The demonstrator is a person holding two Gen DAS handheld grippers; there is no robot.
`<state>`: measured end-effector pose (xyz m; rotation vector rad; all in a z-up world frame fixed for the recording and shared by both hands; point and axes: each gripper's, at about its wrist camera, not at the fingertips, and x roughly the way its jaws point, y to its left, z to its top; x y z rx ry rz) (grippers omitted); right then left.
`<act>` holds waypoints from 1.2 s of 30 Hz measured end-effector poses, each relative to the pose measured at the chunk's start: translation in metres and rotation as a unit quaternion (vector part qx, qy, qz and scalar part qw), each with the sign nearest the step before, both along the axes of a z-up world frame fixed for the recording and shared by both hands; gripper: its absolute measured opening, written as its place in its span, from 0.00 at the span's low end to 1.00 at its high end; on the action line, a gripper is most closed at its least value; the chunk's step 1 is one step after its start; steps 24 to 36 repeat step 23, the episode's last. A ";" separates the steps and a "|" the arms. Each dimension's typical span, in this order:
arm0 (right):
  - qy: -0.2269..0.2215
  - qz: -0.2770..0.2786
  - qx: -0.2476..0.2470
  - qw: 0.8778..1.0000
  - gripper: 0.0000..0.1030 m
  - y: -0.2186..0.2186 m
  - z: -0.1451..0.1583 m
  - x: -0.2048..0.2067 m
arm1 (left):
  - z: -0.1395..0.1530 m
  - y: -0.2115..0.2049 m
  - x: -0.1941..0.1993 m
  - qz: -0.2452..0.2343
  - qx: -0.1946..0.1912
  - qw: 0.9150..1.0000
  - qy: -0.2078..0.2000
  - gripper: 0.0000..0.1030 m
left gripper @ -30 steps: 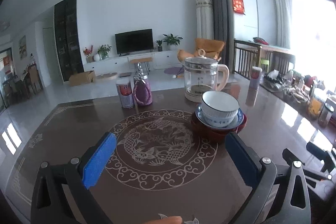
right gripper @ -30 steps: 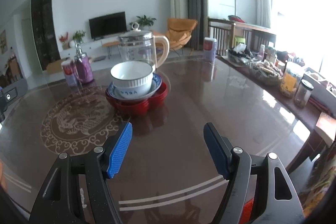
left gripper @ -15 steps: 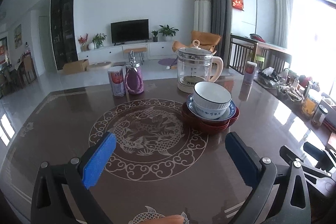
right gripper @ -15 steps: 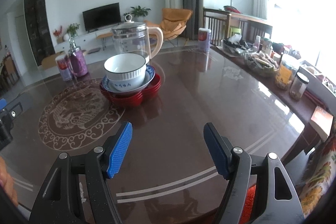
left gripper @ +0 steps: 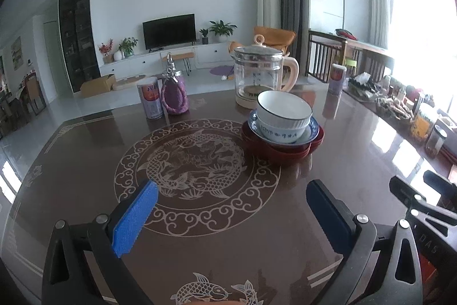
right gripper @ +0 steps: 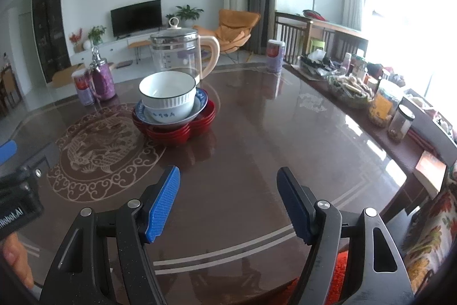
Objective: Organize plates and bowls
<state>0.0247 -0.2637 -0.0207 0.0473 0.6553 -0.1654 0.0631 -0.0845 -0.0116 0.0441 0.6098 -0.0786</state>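
While both hand-held grippers hover spread and empty, dishes sit stacked mid-tabletop.
White bowl (right gripper: 168, 89) tops blue-rimmed plate (right gripper: 201, 102) and red dishes (right gripper: 174, 130); bare tabletop (right gripper: 257, 139) separates them from left hand-held gripper (left gripper: 231, 213) and right hand-held gripper (right gripper: 228, 200); glass kettle (right gripper: 178, 53) just behind.

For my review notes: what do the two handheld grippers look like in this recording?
Both match. The left gripper and right gripper each have black, speckled plastic arms with triangular cut-outs and silver pivot bolts. Each finger carries a flat blue pad, ribbed on its face. In the right wrist view, the left gripper's black body shows white lettering, only partly readable. No cables or sleeves are visible.
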 end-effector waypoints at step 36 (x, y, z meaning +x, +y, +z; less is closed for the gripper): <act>-0.001 0.000 -0.011 1.000 0.72 -0.001 0.001 -0.006 | -0.003 -0.003 -0.002 -0.008 -0.017 1.000 0.023 1.00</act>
